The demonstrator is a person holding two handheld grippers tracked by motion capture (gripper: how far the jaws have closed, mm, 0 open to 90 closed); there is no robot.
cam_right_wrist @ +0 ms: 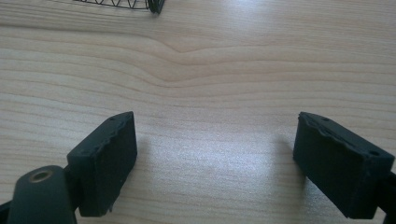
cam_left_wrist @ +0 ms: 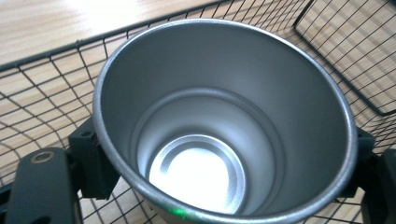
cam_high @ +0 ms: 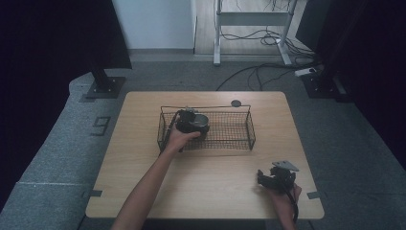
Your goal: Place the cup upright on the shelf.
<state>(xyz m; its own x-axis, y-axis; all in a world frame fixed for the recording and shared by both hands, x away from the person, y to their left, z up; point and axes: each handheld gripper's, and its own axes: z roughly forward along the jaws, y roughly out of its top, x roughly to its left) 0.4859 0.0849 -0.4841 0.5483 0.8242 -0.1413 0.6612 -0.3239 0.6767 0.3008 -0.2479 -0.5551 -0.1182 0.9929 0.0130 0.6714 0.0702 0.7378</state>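
Observation:
A silver metal cup (cam_high: 202, 119) stands in the left end of a black wire basket (cam_high: 251, 130) at the middle of the wooden table (cam_high: 210, 172). My left gripper (cam_high: 190, 123) reaches over the basket's near wall and is shut on the cup. In the left gripper view the cup (cam_left_wrist: 224, 93) opens toward the camera, empty inside, with a black pad (cam_left_wrist: 93, 163) pressed on each side of it; left gripper (cam_left_wrist: 229, 161). My right gripper (cam_high: 262, 177) rests low over the table's near right corner, open; its two pads (cam_right_wrist: 109, 158) stand wide apart with bare wood between them; right gripper (cam_right_wrist: 224, 158).
A small dark round disc (cam_high: 235, 103) lies on the table just behind the basket. A corner of the basket (cam_right_wrist: 154, 5) shows at the top of the right gripper view. Black stands, cables and a desk frame sit on the floor beyond the table.

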